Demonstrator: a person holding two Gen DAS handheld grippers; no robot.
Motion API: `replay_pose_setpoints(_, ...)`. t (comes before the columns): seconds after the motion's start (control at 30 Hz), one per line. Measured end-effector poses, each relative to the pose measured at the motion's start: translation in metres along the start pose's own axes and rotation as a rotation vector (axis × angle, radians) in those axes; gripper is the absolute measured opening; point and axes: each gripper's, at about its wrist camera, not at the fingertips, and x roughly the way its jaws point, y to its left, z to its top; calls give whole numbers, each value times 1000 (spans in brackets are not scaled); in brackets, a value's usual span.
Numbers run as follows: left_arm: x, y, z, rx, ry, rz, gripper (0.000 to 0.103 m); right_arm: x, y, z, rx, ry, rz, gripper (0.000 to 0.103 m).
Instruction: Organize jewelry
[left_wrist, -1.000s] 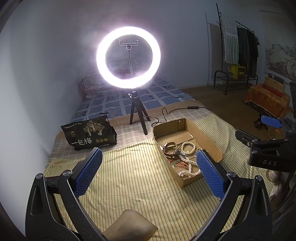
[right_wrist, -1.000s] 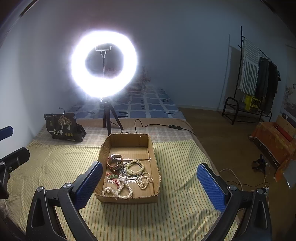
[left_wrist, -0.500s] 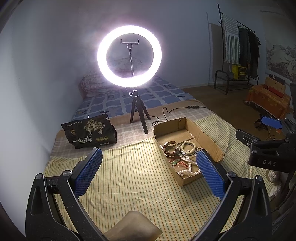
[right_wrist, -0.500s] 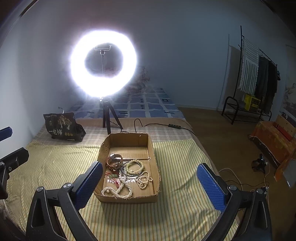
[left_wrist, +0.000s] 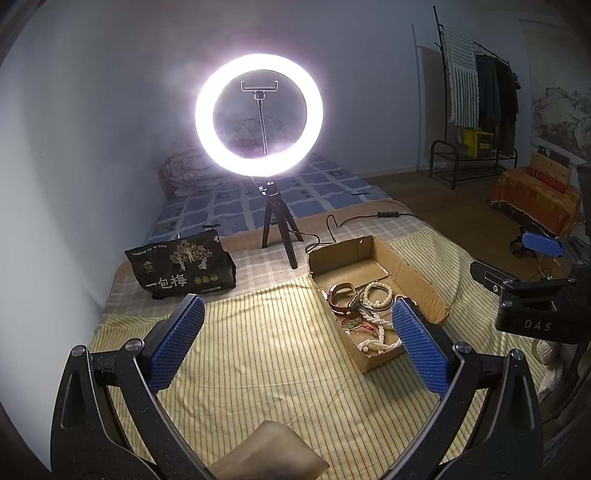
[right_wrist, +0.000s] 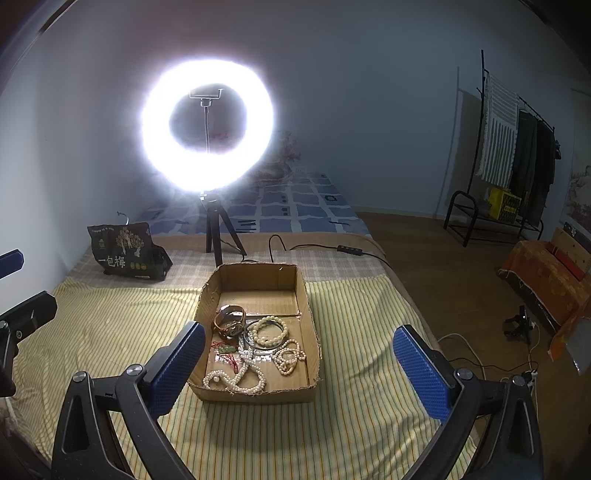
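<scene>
A shallow cardboard box (right_wrist: 302, 291) (left_wrist: 408, 264) lies on the striped yellow bedspread (right_wrist: 110, 325). Inside it are a brown bangle (right_wrist: 229, 320), cream bead bracelets (right_wrist: 271, 330), a long pearl necklace (right_wrist: 236, 378) and a small green pendant on red cord (right_wrist: 225, 349). My right gripper (right_wrist: 297, 367) is open, held above the box's near end with nothing between its blue pads. My left gripper (left_wrist: 297, 341) is open too, over bare bedspread to the left of the box. The right gripper's body (left_wrist: 524, 295) shows at the right edge of the left wrist view.
A lit ring light on a small tripod (right_wrist: 208, 125) stands behind the box, its cable (right_wrist: 332, 249) trailing right. A black printed bag (right_wrist: 125, 251) sits at the back left. A tan cushion corner (left_wrist: 269, 454) lies near me. Wooden floor and a clothes rack (right_wrist: 517, 155) are to the right.
Almost nothing has changed. Both grippers stay open and nearly still, with only a slight drift of the views.
</scene>
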Motion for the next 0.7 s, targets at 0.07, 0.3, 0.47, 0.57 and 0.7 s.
replay_pose_setpoints(0.07,-1,-1,0,1,1,-1,103,0,0,0,0,0,0,103)
replay_pose_setpoints(0.3,-1,-2,1,-2,4,-7,103,1,-1,-1,-3,4,3,103)
replay_pose_setpoints(0.47,-2,-3,1,-3,7,-11,103,1,-1,-1,-4,5,4,103)
replay_pose_setpoints(0.57,-2,-3,1,-2,7,-14,103,1,-1,-1,-4,5,3,103)
replay_pose_setpoints(0.7,-2,-3,0,-3,8,-17,103,1,-1,-2,-3,6,4,103)
